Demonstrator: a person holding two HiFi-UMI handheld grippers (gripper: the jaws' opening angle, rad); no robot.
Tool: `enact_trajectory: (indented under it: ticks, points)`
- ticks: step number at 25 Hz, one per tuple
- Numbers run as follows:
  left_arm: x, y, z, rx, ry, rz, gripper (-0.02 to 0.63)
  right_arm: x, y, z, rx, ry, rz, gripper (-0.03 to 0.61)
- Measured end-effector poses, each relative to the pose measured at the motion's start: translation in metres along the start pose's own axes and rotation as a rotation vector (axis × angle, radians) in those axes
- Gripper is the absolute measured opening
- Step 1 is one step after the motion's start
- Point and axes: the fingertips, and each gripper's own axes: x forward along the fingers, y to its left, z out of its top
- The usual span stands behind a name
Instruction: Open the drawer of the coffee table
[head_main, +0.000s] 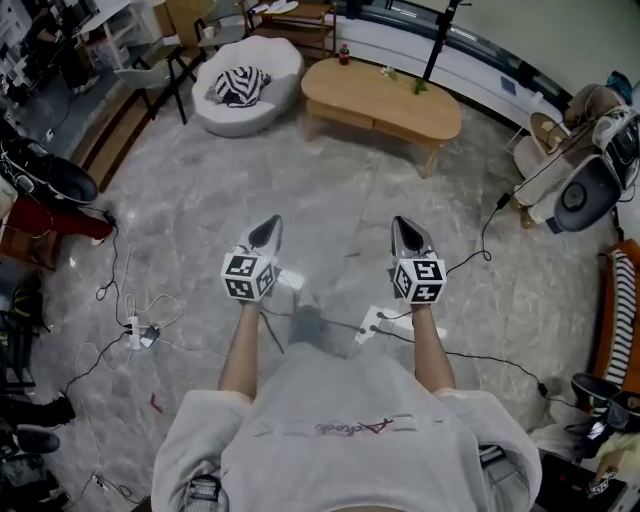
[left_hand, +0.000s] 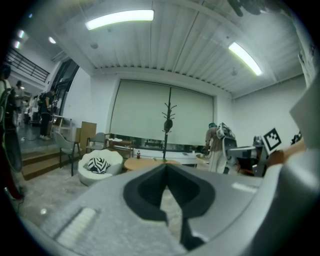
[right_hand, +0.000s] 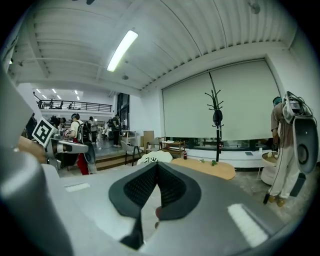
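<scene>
- The left gripper is reaching forward and slightly downward from the person's left hand, its jaws pressing together on nothing (in the left gripper view the dark pads are meeting at the tip)
- The right gripper is lying beside it, well apart and roughly parallel, its jaws likewise pressing together and carrying nothing
- The coffee table is standing well ahead of both tips, across a bare stretch of marble floor, and is lying a little to the right of the midline between the grippers
- The table's long axis is running across the line along which the grippers are pointing, so its long front side is facing them
- The drawer cannot be told apart from the front apron at this range, so the handle's place is staying undecided
- The right gripper is judged the nearer of the two, since the table's middle is lying almost straight ahead of it; the left gripper is aiming closer to the table's left end
- A small bottle is standing at the table's far left end, beyond the left gripper's line
- A white round chair with a striped cushion is sitting ahead and to the left of the left gripper, just beside the table's left end
- The task is judged to be at its approach stage: neither gripper is touching the table, and the drawer is not yet being opened
</scene>
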Motion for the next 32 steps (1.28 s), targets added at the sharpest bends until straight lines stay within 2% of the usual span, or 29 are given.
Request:
enact_trajectory:
  ticks: [5,20,26,32]
  points:
    - [0.036,0.053,0.010,-0.043,0.008,-0.006,0.000,0.059,0.002,0.013,-0.020,0.047,-0.004,0.005]
    - [0.153,0.177,0.061,-0.055,0.013,-0.059,0.000,0.225,-0.013,0.066,-0.026,0.050,-0.043,0.005]
    - [0.195,0.208,0.074,-0.050,0.006,-0.099,0.000,0.269,-0.024,0.082,-0.038,0.038,-0.069,0.005]
    - [0.228,0.221,0.081,-0.028,0.005,-0.137,0.000,0.290,-0.033,0.081,-0.038,0.039,-0.085,0.005]
